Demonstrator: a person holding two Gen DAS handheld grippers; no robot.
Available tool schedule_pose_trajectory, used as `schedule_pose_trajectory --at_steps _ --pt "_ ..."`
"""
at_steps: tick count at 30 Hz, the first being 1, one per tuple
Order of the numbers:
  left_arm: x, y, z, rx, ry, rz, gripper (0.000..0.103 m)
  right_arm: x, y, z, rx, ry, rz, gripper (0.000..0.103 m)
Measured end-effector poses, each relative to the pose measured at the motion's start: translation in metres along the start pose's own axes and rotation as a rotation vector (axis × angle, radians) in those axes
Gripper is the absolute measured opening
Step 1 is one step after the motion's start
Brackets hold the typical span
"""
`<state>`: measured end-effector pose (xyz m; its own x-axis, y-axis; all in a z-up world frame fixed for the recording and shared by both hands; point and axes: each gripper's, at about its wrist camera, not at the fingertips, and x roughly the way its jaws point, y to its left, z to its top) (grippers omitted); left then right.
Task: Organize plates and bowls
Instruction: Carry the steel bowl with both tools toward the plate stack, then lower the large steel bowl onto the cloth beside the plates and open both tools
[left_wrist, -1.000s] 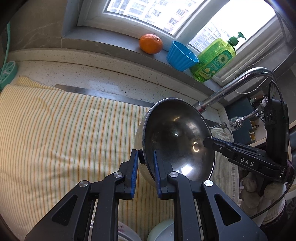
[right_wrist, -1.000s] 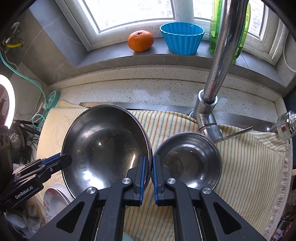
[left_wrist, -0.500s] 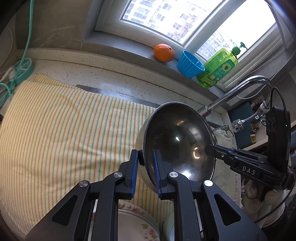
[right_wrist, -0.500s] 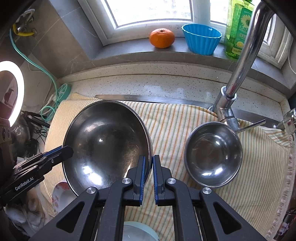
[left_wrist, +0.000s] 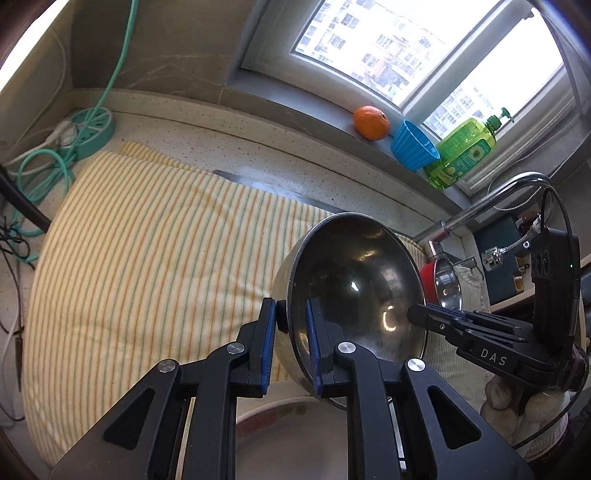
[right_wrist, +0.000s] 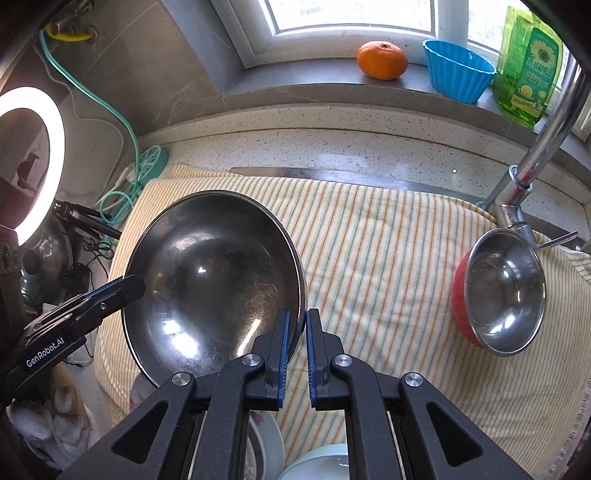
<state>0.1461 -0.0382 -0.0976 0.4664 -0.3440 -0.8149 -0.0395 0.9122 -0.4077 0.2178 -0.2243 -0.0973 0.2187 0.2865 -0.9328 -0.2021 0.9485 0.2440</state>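
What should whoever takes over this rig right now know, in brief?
Left gripper: shut on the rim of the large steel bowl.
Right gripper: shut on the same bowl's opposite rim; the bowl is tilted, held between both above the striped cloth.
Small steel bowl with red outside lies tilted on the cloth by the faucet.
A floral plate and a pale bowl sit below, at the near edge.
Done: large bowl gripped by both. Left: set it down, gather the rest.

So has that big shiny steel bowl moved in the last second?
Yes. In the right wrist view the large steel bowl, clamped by both grippers, sat beside the small steel bowl near the tap; now striped cloth separates them widely, the large one further left.
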Motion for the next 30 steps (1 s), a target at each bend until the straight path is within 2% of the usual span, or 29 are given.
schedule_pose_trajectory --at_steps 10,30 --pt "0.003 0.031 0.001 -0.02 0.011 0.027 0.014 0.029 0.026 0.0 -0.002 0.031 -0.003 0.008" --pt "0.031 0.034 0.007 0.007 0.057 0.036 0.014 0.05 0.021 0.004 0.038 0.056 -0.033 0.009"
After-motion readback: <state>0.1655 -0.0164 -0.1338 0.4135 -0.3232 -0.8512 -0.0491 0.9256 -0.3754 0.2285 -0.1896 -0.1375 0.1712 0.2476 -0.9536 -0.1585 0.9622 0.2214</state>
